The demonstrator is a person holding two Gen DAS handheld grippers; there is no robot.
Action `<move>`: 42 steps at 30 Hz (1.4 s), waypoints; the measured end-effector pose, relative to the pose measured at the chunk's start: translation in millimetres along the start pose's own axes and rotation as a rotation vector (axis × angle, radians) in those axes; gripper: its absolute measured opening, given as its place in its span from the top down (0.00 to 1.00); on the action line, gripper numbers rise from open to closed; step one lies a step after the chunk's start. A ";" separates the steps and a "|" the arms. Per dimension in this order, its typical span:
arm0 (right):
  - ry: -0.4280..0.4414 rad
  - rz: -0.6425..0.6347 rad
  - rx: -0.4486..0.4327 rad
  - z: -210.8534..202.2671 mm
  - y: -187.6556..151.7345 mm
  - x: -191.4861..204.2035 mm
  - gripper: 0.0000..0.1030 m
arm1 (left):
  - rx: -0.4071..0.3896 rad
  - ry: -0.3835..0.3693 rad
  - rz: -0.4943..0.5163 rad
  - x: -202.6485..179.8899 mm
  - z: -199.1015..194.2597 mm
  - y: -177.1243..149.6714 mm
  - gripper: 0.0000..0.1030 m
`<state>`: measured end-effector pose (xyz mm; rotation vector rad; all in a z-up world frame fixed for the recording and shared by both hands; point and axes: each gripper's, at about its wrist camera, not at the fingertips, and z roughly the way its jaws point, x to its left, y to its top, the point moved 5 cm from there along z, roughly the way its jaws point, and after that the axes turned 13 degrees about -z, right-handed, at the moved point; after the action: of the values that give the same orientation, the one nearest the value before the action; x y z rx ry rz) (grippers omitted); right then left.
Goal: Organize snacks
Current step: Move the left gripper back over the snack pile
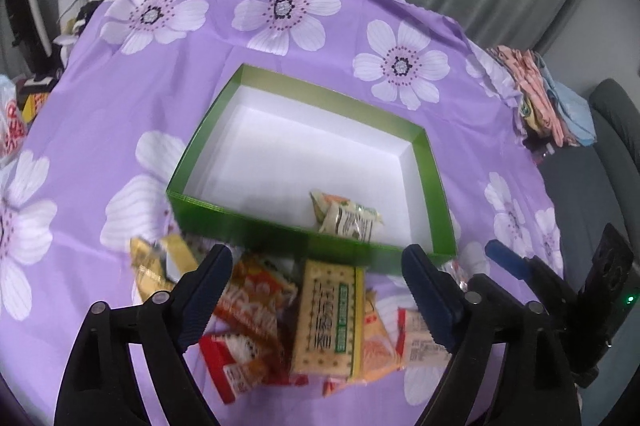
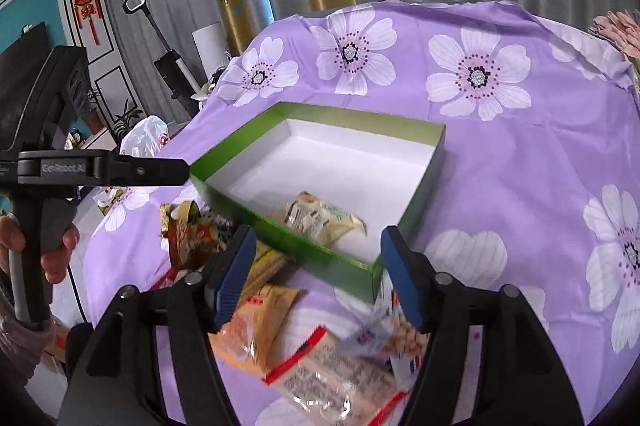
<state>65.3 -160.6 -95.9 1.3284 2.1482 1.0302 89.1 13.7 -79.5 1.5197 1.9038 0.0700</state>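
Note:
A green box (image 1: pixel 436 178) (image 2: pixel 236 196) with a white inside stands open on the purple flowered cloth. A pale snack packet (image 1: pixel 348 218) (image 2: pixel 320 218) lies in its near corner. In front of the box lies a loose pile of snacks: a yellow cracker pack (image 1: pixel 328 318), red and orange packets (image 1: pixel 248 306), an orange packet (image 2: pixel 260 326) and a clear red-edged packet (image 2: pixel 340 378). My left gripper (image 1: pixel 316 258) hovers open over the pile, with nothing pressed between its pads. My right gripper (image 2: pixel 318 238) is open too, above the box's near corner and the pile.
The flowered tablecloth (image 1: pixel 200 98) covers the whole table and drops off at the far edge before curtains. Folded cloths (image 1: pixel 548 94) sit at the right edge. A white plastic bag (image 2: pixel 144 142) lies off the left side. A hand (image 2: pixel 60 246) holds the left gripper's handle.

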 end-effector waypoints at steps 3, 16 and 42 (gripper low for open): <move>0.000 -0.004 0.009 -5.1 -6.4 4.3 0.36 | 0.004 0.000 -0.011 5.2 -5.4 -8.6 0.13; 0.036 0.011 0.002 -27.3 -22.1 21.9 0.33 | -0.003 -0.070 -0.049 33.9 -27.3 -37.7 0.07; 0.157 -0.085 0.076 14.5 -57.3 86.4 0.33 | 0.084 -0.114 0.031 27.6 21.3 -80.9 0.07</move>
<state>1.7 -94.1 -146.0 1.2132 2.3594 1.0603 30.4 4.9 -144.7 1.5746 1.8139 -0.0823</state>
